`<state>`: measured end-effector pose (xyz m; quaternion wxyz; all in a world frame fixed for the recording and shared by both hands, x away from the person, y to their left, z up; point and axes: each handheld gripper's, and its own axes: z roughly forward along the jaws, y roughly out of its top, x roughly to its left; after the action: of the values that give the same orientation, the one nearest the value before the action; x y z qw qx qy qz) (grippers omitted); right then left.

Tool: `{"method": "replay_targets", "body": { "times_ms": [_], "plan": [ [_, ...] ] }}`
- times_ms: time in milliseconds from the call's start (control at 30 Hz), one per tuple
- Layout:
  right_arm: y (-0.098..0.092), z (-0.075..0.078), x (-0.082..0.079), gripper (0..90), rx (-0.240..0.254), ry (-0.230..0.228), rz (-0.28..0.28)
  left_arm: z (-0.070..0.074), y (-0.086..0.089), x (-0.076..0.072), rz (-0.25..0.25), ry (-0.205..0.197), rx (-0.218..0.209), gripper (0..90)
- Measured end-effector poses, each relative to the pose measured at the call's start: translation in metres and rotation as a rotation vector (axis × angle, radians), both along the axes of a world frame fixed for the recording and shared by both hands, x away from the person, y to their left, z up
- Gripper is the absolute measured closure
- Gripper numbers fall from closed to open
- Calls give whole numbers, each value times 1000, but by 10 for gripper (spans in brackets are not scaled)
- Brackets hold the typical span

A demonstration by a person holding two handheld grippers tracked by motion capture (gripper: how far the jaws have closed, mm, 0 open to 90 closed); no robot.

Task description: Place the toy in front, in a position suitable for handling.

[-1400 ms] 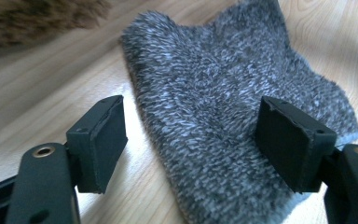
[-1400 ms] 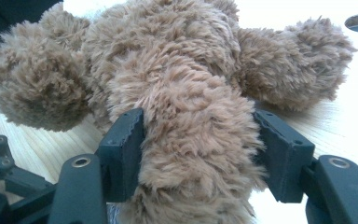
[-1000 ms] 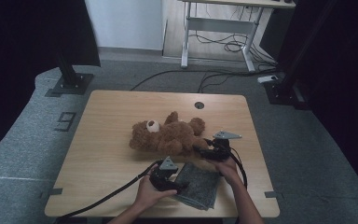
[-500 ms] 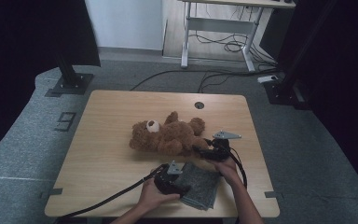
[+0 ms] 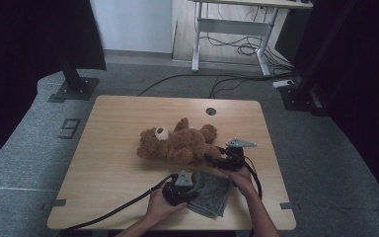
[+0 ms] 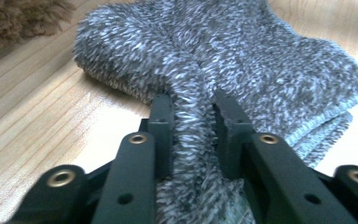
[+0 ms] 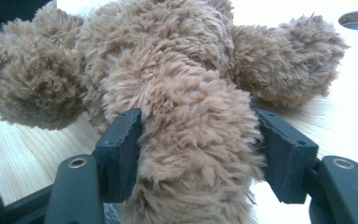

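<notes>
Two hand-held grippers are working at a wooden table [image 5: 108, 148], seen from above with the person's forearms coming in from the near edge. The left gripper [image 6: 193, 121] is pinching a raised fold of a grey fluffy towel [image 6: 261, 60]; its jaws have just been closing, and both pads are now pressing into the pile from either side. In the high view that left gripper [image 5: 180, 190] is sitting on the left edge of the folded towel [image 5: 212, 197], which is lying near the front edge of the table, right of centre. The right gripper [image 7: 198, 149] is clasping one leg of a brown teddy bear [image 7: 168, 70], the fur bulging between its two jaws. In the high view the bear [image 5: 180, 143] is lying on its back in the middle of the table, just behind the towel, with the right gripper [image 5: 222, 160] meeting it at its right end.
</notes>
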<state>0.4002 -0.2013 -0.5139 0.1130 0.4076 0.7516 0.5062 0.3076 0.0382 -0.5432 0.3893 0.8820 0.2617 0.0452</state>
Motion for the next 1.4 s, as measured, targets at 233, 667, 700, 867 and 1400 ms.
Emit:
{"method": "replay_targets", "body": {
  "times_ms": [233, 667, 700, 867, 1400],
  "plan": [
    [-2, 1, 0, 361, 3, -5, -2, 11, 31, 3, 4, 1, -53, 759],
    [0, 3, -1, 360, -7, -14, -12, 43, 125, -8, 76, -39, -170, 761],
    [0, 3, -1, 361, -8, -14, -13, 44, 131, -9, 81, -43, -182, 761],
    [1, 4, -2, 360, -12, -19, -14, 52, 161, -14, 121, -70, -239, 759],
    [0, 16, -3, 341, 3, -34, -16, 58, 212, -4, 286, -105, -277, 758]
  ]
}}
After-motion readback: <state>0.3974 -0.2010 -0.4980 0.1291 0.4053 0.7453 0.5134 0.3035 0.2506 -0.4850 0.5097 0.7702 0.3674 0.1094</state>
